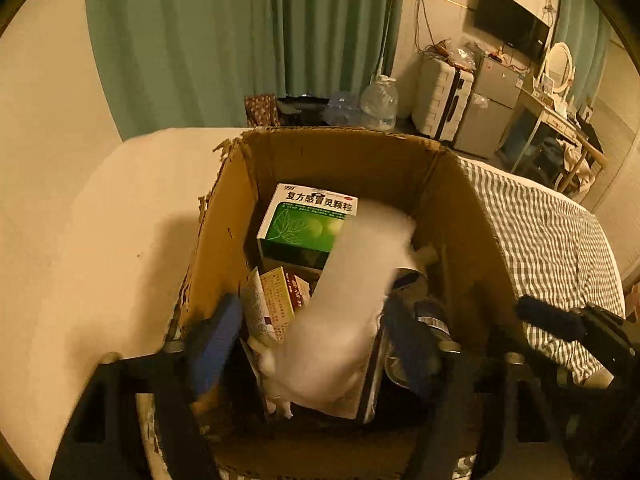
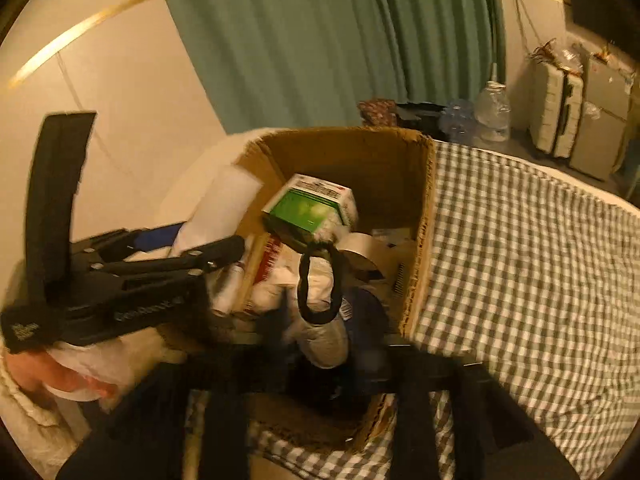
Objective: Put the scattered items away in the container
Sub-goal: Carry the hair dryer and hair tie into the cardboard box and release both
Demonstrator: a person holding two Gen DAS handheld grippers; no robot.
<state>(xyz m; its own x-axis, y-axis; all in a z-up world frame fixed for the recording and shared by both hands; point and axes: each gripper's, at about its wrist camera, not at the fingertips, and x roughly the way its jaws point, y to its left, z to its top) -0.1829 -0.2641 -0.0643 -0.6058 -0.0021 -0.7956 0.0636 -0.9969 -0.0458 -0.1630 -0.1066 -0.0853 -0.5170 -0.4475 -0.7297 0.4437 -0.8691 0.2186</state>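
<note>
Cardboard box [image 1: 344, 160], open-topped, stands on a bed with a checked sheet [image 1: 540, 232] and lies directly ahead of and below both pairs of fingers.

Left wrist view: the left gripper [image 1: 316, 348] has its fingers spread wide over the box. Between them is a white packet [image 1: 352, 288], smeared by motion, with a gap to the blue pad on the left. Beyond the fingertips a green medicine carton [image 1: 308, 224] leans on the far wall. Small printed cartons and a tube [image 1: 272, 304] sit just inside the left finger. At the right of the frame part of the right gripper [image 1: 560, 320] shows outside the box wall.

Right wrist view: the same green carton [image 2: 316, 208] appears tilted. Only this view shows a pale pouch with a black loop [image 2: 320, 300] and a roll of tape [image 2: 368, 252] behind it. The left gripper [image 2: 208, 236] enters from the left with the white packet [image 2: 224, 204] at its tips, held by a hand [image 2: 60, 372] at the lower left edge.

The right gripper [image 2: 320, 364] is a dark blur along the bottom. Whether its fingers are apart or pressing on the pouch cannot be told. The box floor is hidden by its contents, and its near wall is cut off in both views.

Beyond the box are a green curtain [image 1: 200, 40], a water bottle [image 1: 380, 100], a suitcase [image 1: 440, 100] and a wall screen [image 1: 512, 24].
</note>
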